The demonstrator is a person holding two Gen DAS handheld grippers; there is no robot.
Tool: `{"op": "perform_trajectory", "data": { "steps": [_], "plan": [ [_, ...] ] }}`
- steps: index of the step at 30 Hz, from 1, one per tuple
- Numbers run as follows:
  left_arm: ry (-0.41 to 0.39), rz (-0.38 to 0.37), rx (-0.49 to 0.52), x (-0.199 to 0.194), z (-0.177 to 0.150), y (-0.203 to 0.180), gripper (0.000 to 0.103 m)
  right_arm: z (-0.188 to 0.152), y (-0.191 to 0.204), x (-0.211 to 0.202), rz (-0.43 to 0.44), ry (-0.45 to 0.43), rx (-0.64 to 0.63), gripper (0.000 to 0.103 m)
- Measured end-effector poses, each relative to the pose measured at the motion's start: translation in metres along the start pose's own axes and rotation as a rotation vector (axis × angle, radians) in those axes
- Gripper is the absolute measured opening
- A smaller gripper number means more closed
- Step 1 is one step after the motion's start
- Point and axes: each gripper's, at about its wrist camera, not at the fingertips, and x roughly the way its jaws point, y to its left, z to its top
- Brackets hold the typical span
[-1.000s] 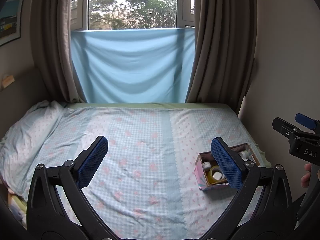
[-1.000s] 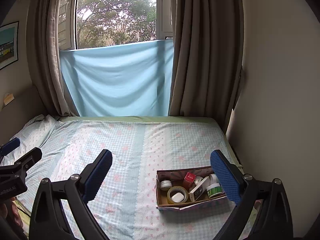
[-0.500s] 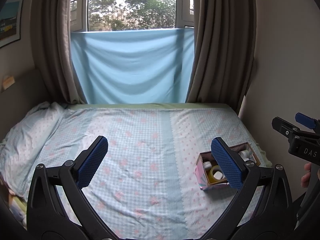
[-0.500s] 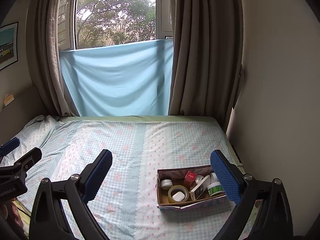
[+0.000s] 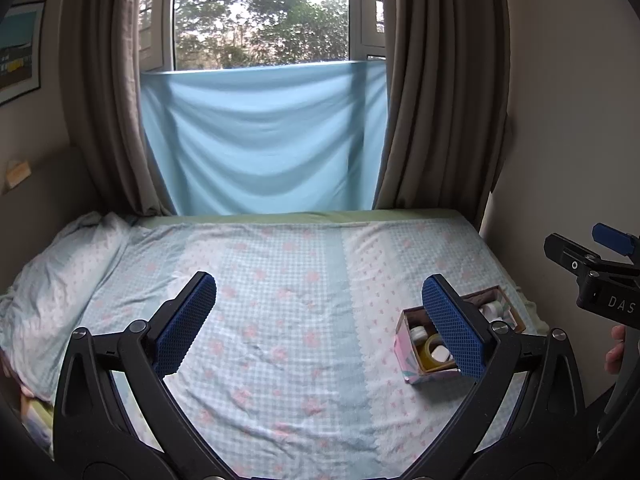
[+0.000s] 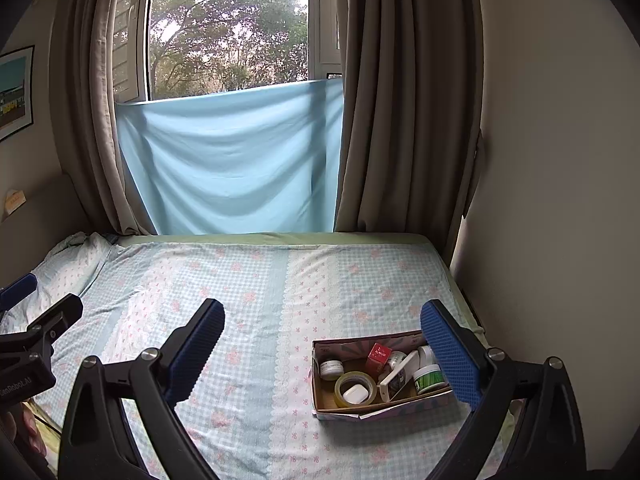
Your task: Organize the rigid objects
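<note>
While both grippers' jaws gape, only the right view shows the box's point(image 6: 320, 384) red carton point(image 6: 378, 356), apparently upright.

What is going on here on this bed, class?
A person holds two grippers above a bed. The left gripper and right gripper are both open and empty, touching nothing. Near the bed's right edge sits a cardboard box already holding a tape roll, a small red box, a white jar and a green-labelled jar.
</note>
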Motion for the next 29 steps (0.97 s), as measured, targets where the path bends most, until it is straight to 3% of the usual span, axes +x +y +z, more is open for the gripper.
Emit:
{"op": "perform_trajectory", "data": {
  "steps": [15,21,29],
  "plan": [
    [-0.04,-0.008,0.005,0.0005,0.0027,0.0009,0.103,0.0014,-0.002,0.0033,-0.009,-0.004,0.006,0.098],
    [-0.088,0.028,0.011,-0.0042,0.0054,-0.0023,0.103,0.0029,-0.0034,0.0062,-0.016,-0.004,0.013,0.098],
    [-0.096,0.039,0.007,-0.0004,0.0045,-0.0024,0.103,0.0032,-0.0031,0.008,-0.019,-0.004,0.014,0.098]
  ]
}}
